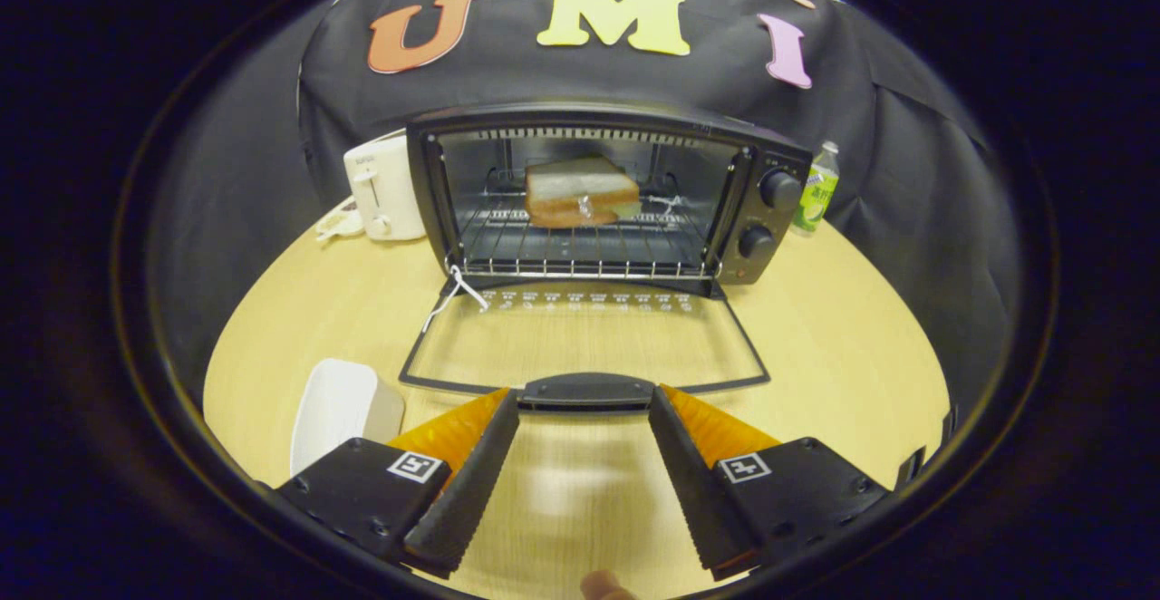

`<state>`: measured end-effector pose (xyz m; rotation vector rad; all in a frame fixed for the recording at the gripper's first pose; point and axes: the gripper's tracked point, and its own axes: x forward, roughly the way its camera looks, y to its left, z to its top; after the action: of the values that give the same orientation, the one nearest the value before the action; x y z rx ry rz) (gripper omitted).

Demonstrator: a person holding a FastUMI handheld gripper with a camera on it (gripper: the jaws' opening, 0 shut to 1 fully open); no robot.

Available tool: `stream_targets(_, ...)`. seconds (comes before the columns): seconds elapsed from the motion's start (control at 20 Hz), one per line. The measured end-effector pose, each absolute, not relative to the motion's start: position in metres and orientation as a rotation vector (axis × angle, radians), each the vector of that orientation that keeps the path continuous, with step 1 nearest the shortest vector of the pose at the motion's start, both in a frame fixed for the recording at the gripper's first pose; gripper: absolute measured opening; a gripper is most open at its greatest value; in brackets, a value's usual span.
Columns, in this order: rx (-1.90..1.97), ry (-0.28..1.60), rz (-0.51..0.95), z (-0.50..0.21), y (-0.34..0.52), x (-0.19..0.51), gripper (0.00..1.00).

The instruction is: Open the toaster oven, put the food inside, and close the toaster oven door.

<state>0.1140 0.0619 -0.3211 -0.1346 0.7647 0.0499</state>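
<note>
Worktop [843, 346]: one, round, pale wood grain, carrying everything listed below.

Toaster oven [607, 192]: one, dark casing, well beyond the jaws, straight ahead. Two round knobs [779, 189] stacked on its right-hand panel. Interior open to view; one wire rack [580, 251] inside.

Oven door [584, 346]: one, glass panel in a dark frame, folded fully down and lying flat toward the jaws. Its handle [586, 391] sits just ahead of the jaw tips and between them. Whether the tips touch the handle ends cannot be told. One short white tie [456, 296] hangs at the door's left hinge corner.

Jaws [584, 410]: open wide, one finger on each side of the handle, gripping nothing. Bare worktop shows between the two fingers [471, 482]. One square marker tag on each finger mount, two in all.

White toaster [385, 188]: one, beyond the jaws and to the left, just beside the oven's left wall.

White dish [337, 410]: one, shallow, empty as far as can be seen, close to the left finger on its outer side.

Food [580, 192]: one slice of bread, brown crust, lying on the rack toward the back of the oven cavity, roughly centred.

Bottle [816, 188]: one, greenish with pale cap, beyond the jaws to the right, just beside the oven's knob panel.
</note>
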Motion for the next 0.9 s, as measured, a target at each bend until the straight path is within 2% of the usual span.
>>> stream_targets(0.4,-0.069,0.831,0.056,-0.347,0.058,0.119,0.95)
stream_targets(0.9,-0.08,0.824,0.054,-0.337,0.061,0.121,0.94)
